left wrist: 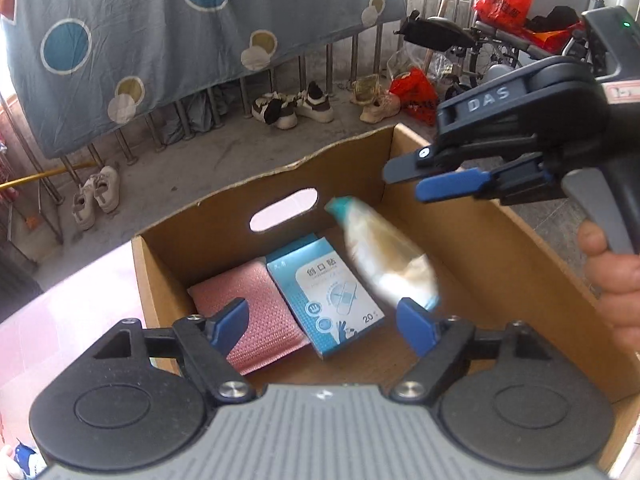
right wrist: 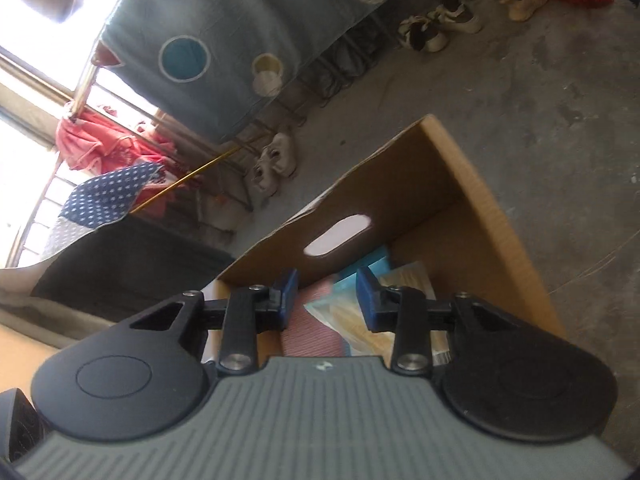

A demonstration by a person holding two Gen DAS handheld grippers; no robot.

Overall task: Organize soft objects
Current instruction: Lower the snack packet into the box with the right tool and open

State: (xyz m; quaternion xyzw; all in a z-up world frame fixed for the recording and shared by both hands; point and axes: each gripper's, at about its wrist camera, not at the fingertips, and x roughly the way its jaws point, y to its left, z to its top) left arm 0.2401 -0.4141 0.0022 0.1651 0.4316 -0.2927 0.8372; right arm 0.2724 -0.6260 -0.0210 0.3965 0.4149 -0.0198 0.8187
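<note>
An open cardboard box [left wrist: 460, 240] holds a pink cloth [left wrist: 256, 312] and a blue bandage carton [left wrist: 324, 296]. A blurred clear packet with a teal end [left wrist: 384, 256] is in mid-air inside the box, touching no gripper. My left gripper [left wrist: 324, 324] is open and empty over the box's near side. My right gripper [left wrist: 404, 184] hangs above the box's right wall, jaws apart and empty. In the right wrist view the right gripper [right wrist: 326, 300] is open above the box [right wrist: 488, 216], with the pink cloth [right wrist: 312, 332] and the packet [right wrist: 340, 320] below it.
The box stands on a pink surface [left wrist: 60, 320]. Beyond it is a concrete floor with several pairs of shoes [left wrist: 296, 108], a metal railing draped with a spotted grey-blue sheet [left wrist: 160, 40], red bags [left wrist: 416, 96] and a bicycle [left wrist: 480, 48].
</note>
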